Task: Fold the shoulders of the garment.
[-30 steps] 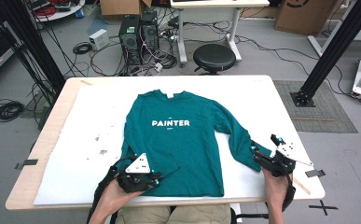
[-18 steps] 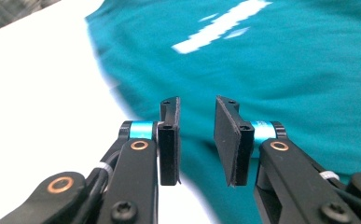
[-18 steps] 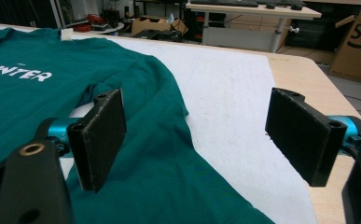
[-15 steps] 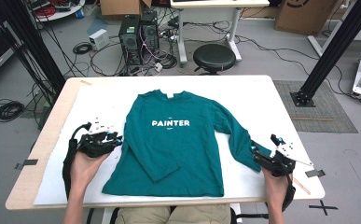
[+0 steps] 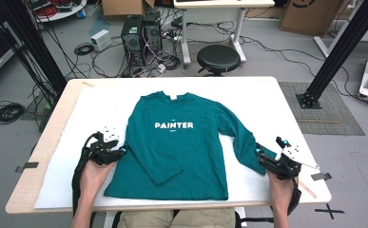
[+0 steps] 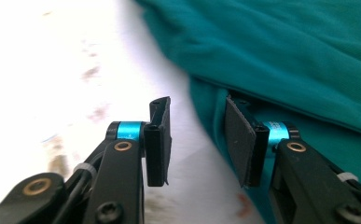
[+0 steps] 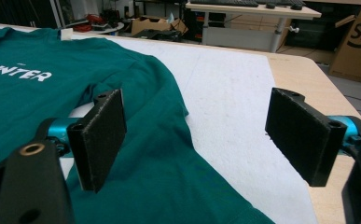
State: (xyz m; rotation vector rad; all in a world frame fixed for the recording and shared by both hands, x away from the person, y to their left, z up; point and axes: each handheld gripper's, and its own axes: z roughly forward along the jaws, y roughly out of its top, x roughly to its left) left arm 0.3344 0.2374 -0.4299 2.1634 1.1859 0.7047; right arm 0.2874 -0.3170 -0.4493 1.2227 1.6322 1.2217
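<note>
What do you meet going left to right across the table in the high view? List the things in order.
Left tool → folded-in sleeve → PAINTER lettering → outstretched sleeve → right tool.

- We look along the left gripper [image 6: 198,140], its two black jaws rising from the bottom, each with a blue band.
- The jaws have just been opening and stand apart, with nothing pinched between them.
- A teal shirt [image 6: 285,51] fills the upper right; its edge runs down between the jaws.
- The right jaw lies over the shirt fabric.
- The left jaw lies over a white table cover [image 6: 52,60] with brownish smudges.
</note>
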